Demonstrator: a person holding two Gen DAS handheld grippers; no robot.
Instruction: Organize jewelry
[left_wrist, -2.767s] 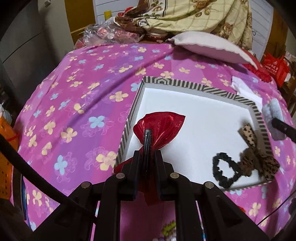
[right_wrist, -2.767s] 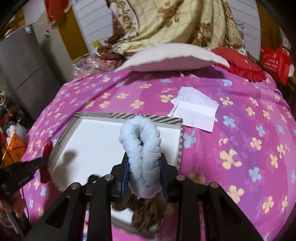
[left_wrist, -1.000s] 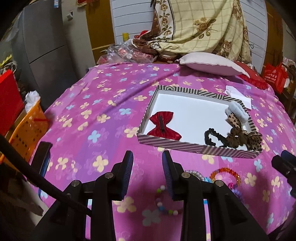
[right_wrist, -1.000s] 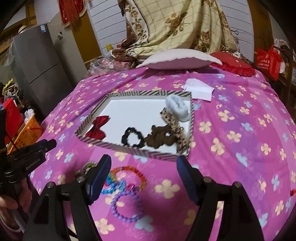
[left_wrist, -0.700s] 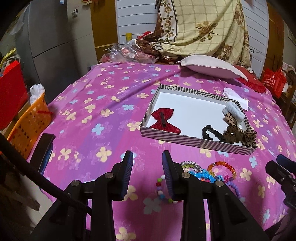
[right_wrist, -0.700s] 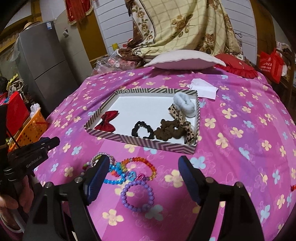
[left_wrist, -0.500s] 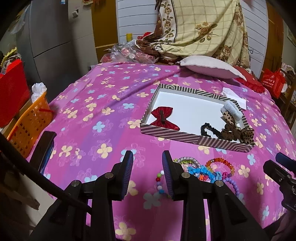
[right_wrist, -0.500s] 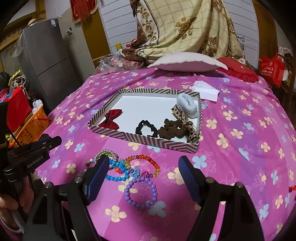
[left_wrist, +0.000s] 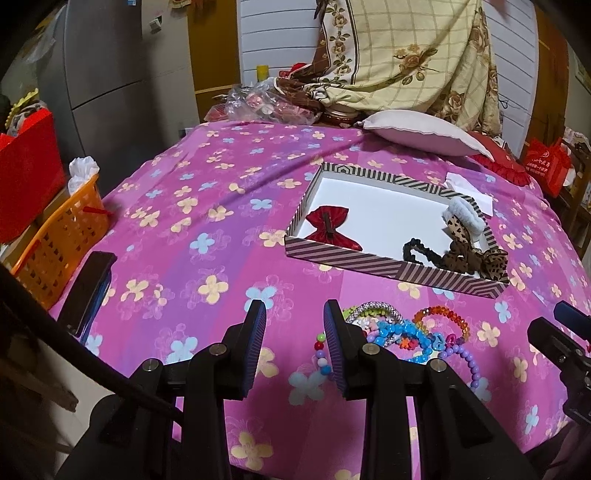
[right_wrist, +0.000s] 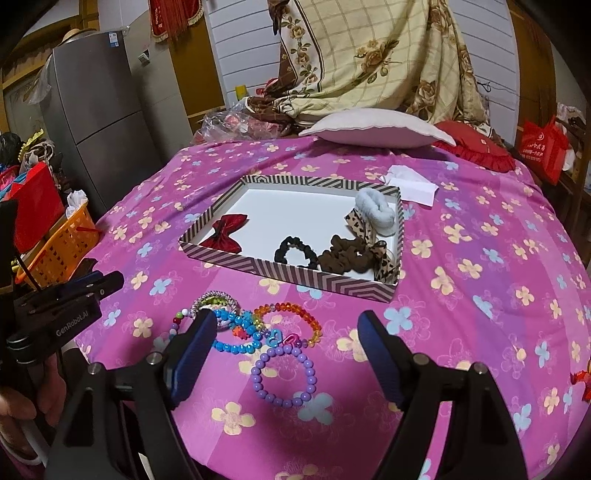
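Striped, shallow cardboard tray (right_wrist: 291, 274) with a white floor holds a red satin bow clip (right_wrist: 228, 232) at 9 o'clock and a black scrunchie (right_wrist: 295, 252), brown scrunchie (right_wrist: 341, 259), leopard-print bow (right_wrist: 380, 254) and fluffy pale scrunchie (right_wrist: 376, 211) toward 3 o'clock. Beaded bracelets (right_wrist: 258, 328) in blue, orange and purple lie heaped just beside the tray's 6 o'clock edge on pink flower-print bedspread (right_wrist: 480, 295); a white pillow (right_wrist: 376, 127) lies at 12 o'clock. Left gripper (left_wrist: 294, 334) and right gripper (right_wrist: 284, 354) hover with jaws apart, holding nothing.

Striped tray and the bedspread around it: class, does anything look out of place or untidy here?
Yes. The bead bracelets lie in a tangled heap on the bedspread, outside the striped tray. Inside, the leopard-print bow slumps against the tray's right wall.
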